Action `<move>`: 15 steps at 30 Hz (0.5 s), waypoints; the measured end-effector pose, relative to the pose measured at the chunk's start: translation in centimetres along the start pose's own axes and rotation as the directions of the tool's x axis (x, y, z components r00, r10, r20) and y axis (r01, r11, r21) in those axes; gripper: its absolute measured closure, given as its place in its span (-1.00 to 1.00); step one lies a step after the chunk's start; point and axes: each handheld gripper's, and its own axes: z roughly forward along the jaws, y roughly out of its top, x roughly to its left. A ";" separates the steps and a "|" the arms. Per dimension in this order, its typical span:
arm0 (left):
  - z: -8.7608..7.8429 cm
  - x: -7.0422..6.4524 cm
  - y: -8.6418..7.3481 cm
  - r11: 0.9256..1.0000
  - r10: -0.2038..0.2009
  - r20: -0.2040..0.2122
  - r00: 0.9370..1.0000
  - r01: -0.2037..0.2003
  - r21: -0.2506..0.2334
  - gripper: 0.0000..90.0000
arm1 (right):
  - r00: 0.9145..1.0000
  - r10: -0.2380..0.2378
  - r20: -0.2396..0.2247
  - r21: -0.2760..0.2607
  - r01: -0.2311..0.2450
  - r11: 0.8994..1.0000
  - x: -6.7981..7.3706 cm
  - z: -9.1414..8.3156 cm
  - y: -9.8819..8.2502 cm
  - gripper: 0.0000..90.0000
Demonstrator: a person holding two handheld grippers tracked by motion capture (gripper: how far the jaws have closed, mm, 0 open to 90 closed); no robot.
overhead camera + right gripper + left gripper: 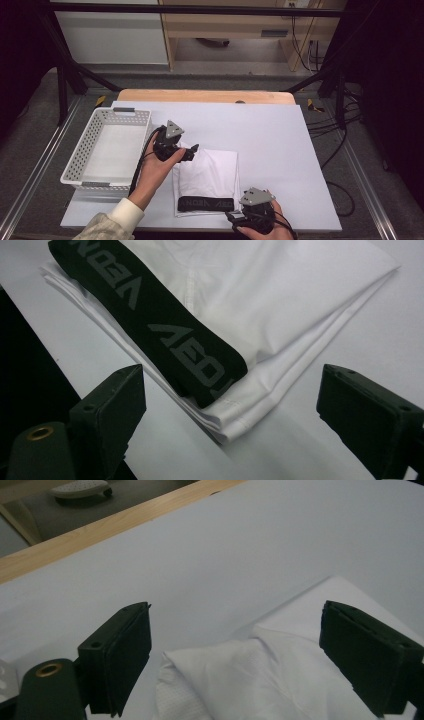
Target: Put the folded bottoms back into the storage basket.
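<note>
A folded white garment (210,175) with a black lettered waistband (206,204) lies on the white table cover, waistband toward the front edge. My left gripper (192,151) hovers over the garment's far left corner, open, its jaws straddling a raised fold of white cloth (240,680). My right gripper (231,216) is at the near right corner, open, with the waistband's end (165,340) and the layered white hem (250,410) between and beyond its jaws.
A white perforated basket (85,150) stands at the table's left. The white cover (280,145) stretches bare to the right and behind the garment. A wooden table edge (205,96) runs along the back, and the cover's front edge sits just under the right gripper.
</note>
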 end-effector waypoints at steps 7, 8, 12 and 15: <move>0.8 1.7 -0.9 0.999 -0.047 0.006 0.999 0.047 0.009 -0.72 | 1.000 0.004 0.001 -0.003 -0.004 1.000 0.1 0.0 0.1 -0.72; 0.9 1.8 -1.0 0.999 -0.052 0.003 0.999 0.052 0.008 -0.72 | 1.000 0.006 0.002 -0.002 -0.006 1.000 0.1 0.1 0.1 -0.72; 1.2 1.9 -1.4 0.999 -0.038 -0.006 0.999 0.038 0.018 -0.72 | 1.000 0.002 0.009 0.011 -0.002 1.000 0.1 0.4 0.3 -0.72; 1.5 2.2 -1.7 0.999 -0.052 -0.008 0.999 0.052 0.016 -0.72 | 1.000 -0.001 0.010 0.016 0.001 1.000 0.4 0.4 0.2 -0.72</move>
